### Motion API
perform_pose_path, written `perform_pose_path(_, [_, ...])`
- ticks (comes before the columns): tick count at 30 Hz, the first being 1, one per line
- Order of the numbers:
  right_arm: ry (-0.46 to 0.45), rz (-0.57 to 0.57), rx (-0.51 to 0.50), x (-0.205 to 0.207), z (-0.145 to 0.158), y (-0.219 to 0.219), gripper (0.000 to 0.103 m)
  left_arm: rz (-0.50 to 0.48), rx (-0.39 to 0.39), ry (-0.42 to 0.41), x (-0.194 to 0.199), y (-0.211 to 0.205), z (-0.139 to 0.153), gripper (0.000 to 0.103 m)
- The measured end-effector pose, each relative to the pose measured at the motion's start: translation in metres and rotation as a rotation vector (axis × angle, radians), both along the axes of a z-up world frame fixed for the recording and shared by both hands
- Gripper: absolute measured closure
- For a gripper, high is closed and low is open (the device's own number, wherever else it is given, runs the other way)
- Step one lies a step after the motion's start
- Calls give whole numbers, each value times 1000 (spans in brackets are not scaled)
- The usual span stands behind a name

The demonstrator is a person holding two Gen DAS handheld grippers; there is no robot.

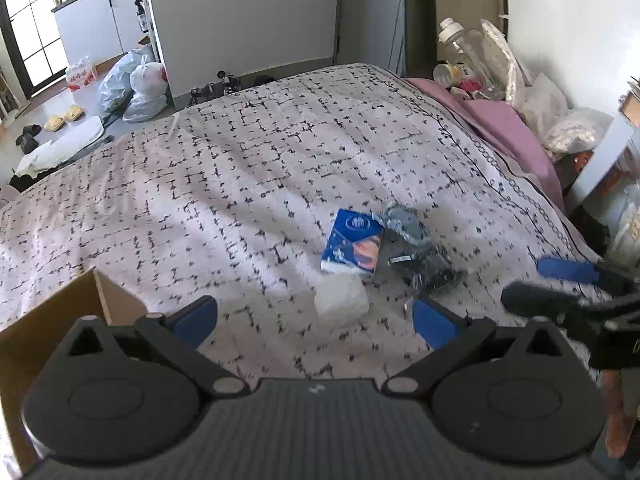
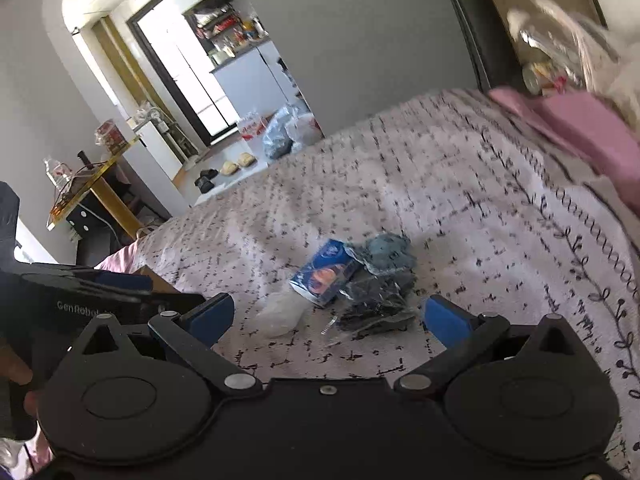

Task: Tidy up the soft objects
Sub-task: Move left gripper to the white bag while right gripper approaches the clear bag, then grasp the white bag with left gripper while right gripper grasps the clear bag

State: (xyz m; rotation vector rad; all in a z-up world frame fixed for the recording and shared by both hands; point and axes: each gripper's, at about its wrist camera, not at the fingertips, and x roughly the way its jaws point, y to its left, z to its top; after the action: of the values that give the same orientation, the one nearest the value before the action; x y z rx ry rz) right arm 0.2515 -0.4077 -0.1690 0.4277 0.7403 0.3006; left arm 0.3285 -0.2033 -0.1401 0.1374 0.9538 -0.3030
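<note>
The left gripper [image 1: 314, 320] hangs over the bed [image 1: 224, 184] with its blue fingers [image 1: 434, 326] spread wide and holding nothing; the right gripper [image 2: 328, 316] is likewise wide open and empty; a cardboard box [image 1: 60, 320] sits at the near left; just ahead lies a soft white packet [image 1: 341, 300], touching a blue tissue pack [image 1: 352, 246]; beside that, a crumpled dark bagged bundle [image 1: 428, 270], and a grey-blue knitted cloth [image 1: 404, 222] beyond.
</note>
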Motion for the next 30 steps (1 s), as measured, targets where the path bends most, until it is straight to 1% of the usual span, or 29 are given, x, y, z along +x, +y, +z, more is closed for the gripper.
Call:
perform_pose_path(4, [41,-34,9,12,-12,-5,0,-2,9,-2,15,-10,-9,0])
perform_pose_path(7, [71,-51,3,20,-18,-6,0,-15,17,20,25,-17,-18,1])
perform_pose_path(9, [80,-58,-7,26,-22,-6,0,-28,0,40,31,-21,-24,1])
perform_pose_path(12, [91,-50,-11,35,-28,-6,0,-40,-29,75,40,-25,-36,4])
perform_pose_path(14, [101,-47,-1,40,-32,-6,1,-51,-27,94,45,-29,-44,11])
perform_pose_path(16, [112,-51,9,45,-37,-7,3,-47,-39,117,50,-28,-53,16])
perform_pose_path(18, [125,-50,6,50,-42,-5,9,-40,-46,145,57,-27,-62,21])
perform_pose_path(20, [137,-50,4,55,-46,-2,10,-33,-43,164,61,-25,-69,27])
perform_pose_path(22, [156,-49,1,60,-51,1,12,-29,-58,186,64,-21,-74,31])
perform_pose_path(24, [170,-43,-9,65,-54,5,17,-32,-75,207,69,-17,-79,34])
perform_pose_path(27, [190,-50,-11,69,-59,8,20,-21,-93,219,74,-10,-83,40])
perform_pose_path(28, [199,-51,-19,70,-61,10,22,-11,-104,232,76,-8,-85,46])
perform_pose_path(29, [211,-50,-28,72,-64,11,28,-3,-117,249,77,-6,-87,51])
perform_pose_path(30, [226,-47,-42,74,-66,13,39,1,-129,267,78,-5,-89,54])
